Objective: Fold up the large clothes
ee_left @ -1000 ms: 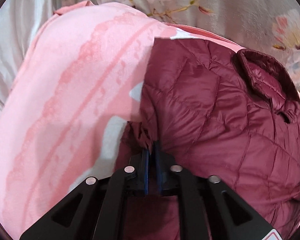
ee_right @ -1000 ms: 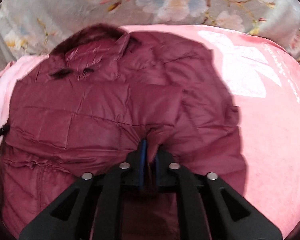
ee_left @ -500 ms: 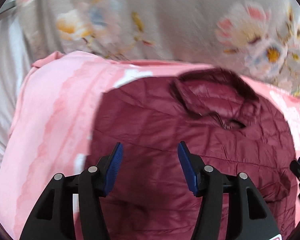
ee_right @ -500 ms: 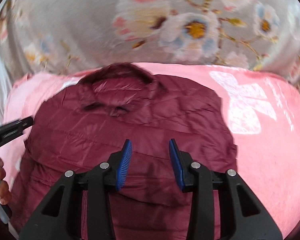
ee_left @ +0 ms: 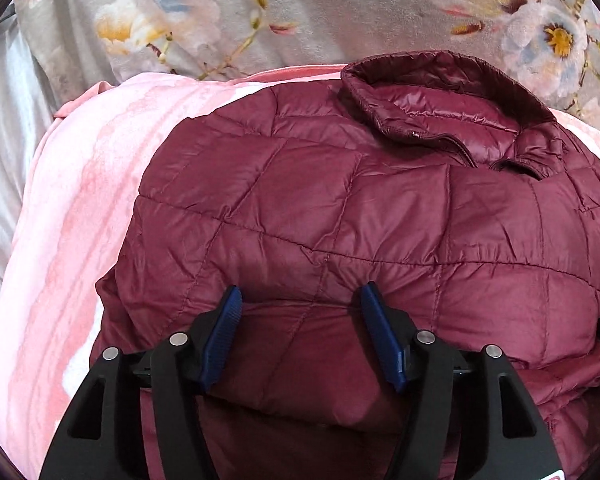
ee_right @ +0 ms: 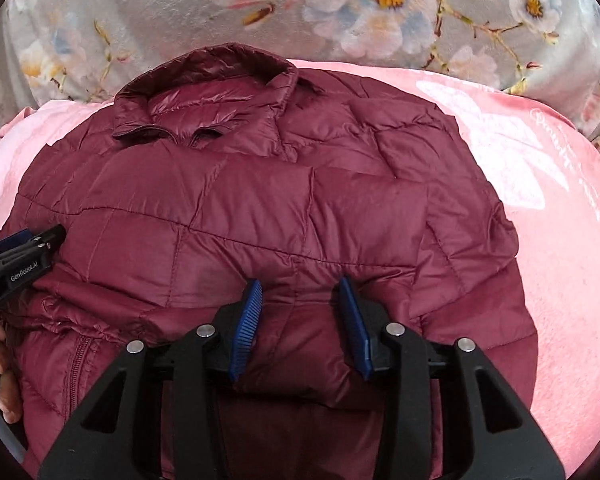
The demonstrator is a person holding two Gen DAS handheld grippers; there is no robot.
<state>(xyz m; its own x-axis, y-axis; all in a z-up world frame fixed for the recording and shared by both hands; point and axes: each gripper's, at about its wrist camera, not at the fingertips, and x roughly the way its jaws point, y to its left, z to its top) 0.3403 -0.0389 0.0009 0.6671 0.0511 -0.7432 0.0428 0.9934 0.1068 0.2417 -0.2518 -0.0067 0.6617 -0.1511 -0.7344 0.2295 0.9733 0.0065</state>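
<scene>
A maroon quilted puffer jacket [ee_left: 380,208] lies on a pink blanket [ee_left: 72,220], its collar [ee_left: 440,96] at the far end. My left gripper [ee_left: 300,300] hovers low over the jacket's near fold. Its jaws are opening, and puffy fabric lies between the blue pads [ee_left: 224,332] without being pinched. In the right wrist view the same jacket [ee_right: 260,208] fills the middle, collar [ee_right: 204,92] at the far left. My right gripper [ee_right: 298,288] stands open over the near fold, gripping nothing. The left gripper [ee_right: 20,256] shows at the left edge, over the jacket's side.
The pink blanket [ee_right: 560,240] with a white print extends to the right of the jacket. A grey floral cover [ee_right: 340,12] lies beyond the collar. Pale grey sheet [ee_left: 0,120] borders the left. A person's fingers [ee_right: 4,376] show at the lower left edge.
Both grippers were shut on folds of the jacket a second ago. They have let go, opened and drawn back, so the whole jacket and collar now show.
</scene>
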